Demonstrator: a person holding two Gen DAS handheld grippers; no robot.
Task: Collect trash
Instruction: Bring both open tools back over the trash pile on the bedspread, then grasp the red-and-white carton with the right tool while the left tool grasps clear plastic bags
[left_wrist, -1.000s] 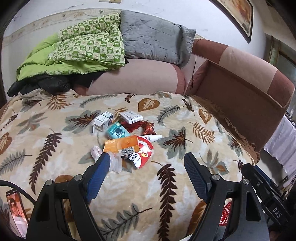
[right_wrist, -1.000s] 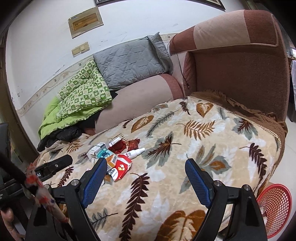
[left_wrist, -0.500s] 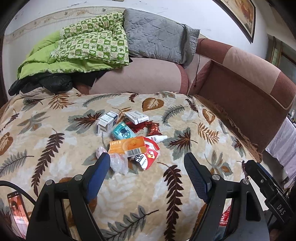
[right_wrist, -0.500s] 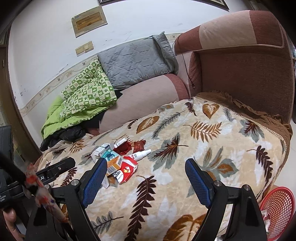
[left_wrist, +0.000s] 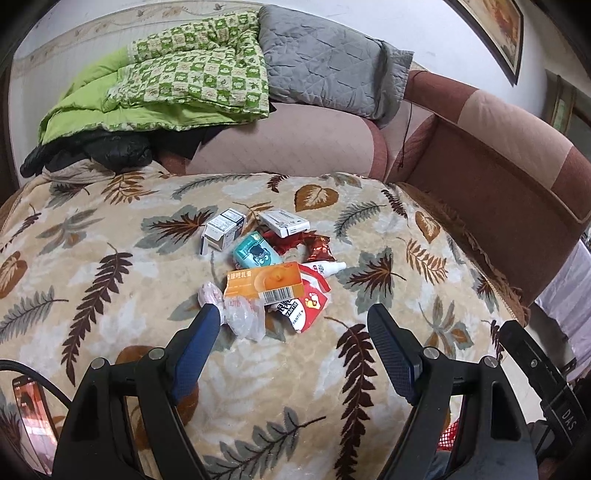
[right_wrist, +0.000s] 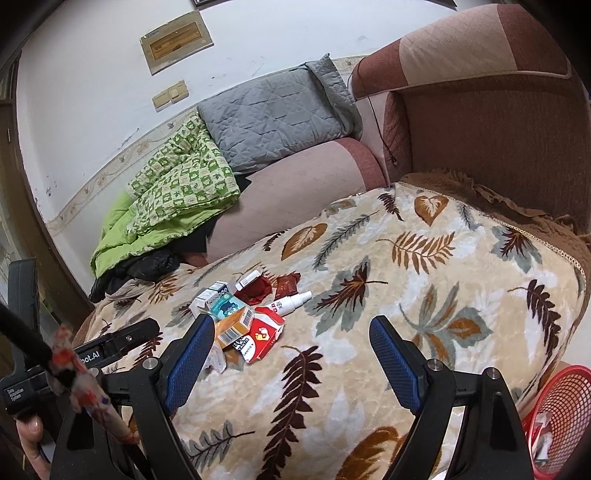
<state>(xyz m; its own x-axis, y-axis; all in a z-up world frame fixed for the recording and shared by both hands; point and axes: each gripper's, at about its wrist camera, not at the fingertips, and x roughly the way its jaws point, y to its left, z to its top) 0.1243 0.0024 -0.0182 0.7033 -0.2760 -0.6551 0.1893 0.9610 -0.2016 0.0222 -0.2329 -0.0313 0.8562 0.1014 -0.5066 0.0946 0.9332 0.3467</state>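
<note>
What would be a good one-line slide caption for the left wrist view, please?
Open left tool poised before a trash pile on a leaf-print blanket, with nothing grasped.

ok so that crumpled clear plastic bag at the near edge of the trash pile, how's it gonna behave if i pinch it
The clear plastic bag looks thin and crumpled, so it will probably be floppy and collapse between the fingers. It seems very light, so it may slide over the leaf-print blanket rather than stay put. Its far edge sits against the orange box, which might get nudged.
</note>
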